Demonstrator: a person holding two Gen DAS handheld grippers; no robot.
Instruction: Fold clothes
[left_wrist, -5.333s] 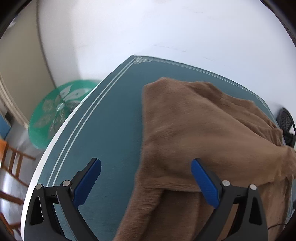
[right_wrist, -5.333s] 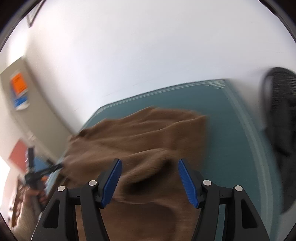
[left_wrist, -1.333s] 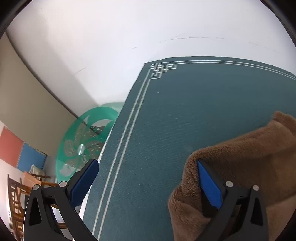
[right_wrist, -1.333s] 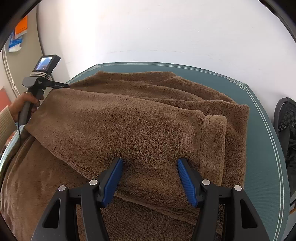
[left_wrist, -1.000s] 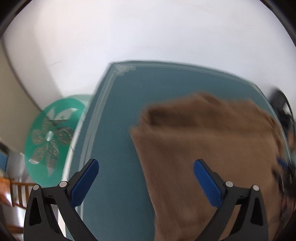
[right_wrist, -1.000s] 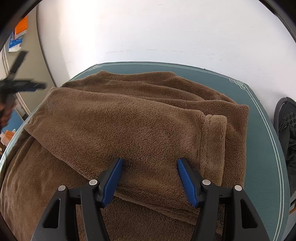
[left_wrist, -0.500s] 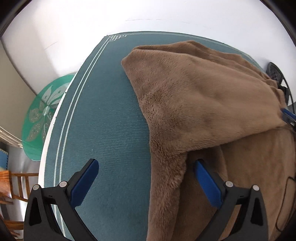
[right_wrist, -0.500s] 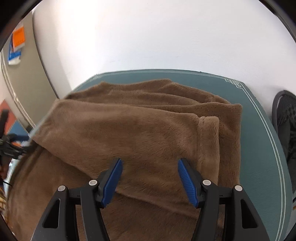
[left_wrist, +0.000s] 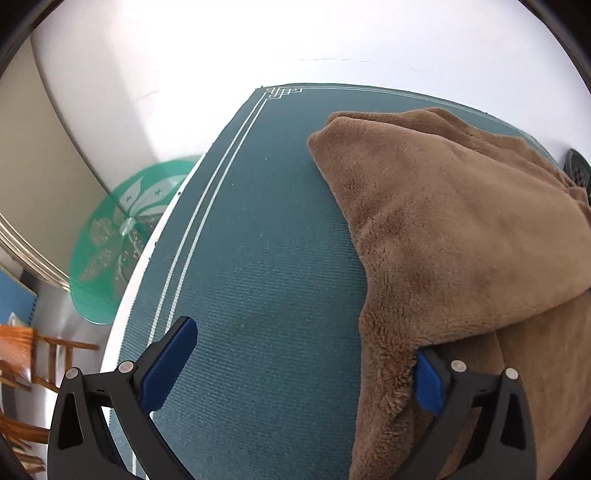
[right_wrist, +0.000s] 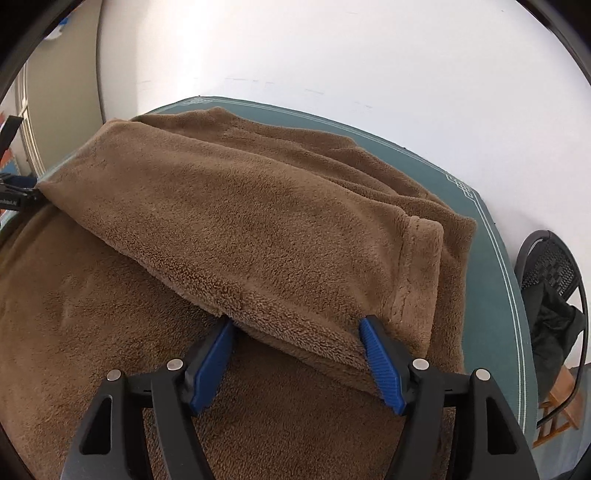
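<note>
The brown garment (right_wrist: 258, 229) is thick, fuzzy matt fleece. The teal mat (left_wrist: 266, 258) looks finely ribbed and woven. Each claw has matt black plastic arms and ridged blue pads (right_wrist: 380, 362).

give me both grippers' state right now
left gripper: open, holding nothing, at the brown fleece garment's edge.
right gripper: open, jaws just opening, straddling its fold.

The right gripper (right_wrist: 297, 339) jaws have just been opening, straddling the fleece's (right_wrist: 258, 229) folded edge.
</note>
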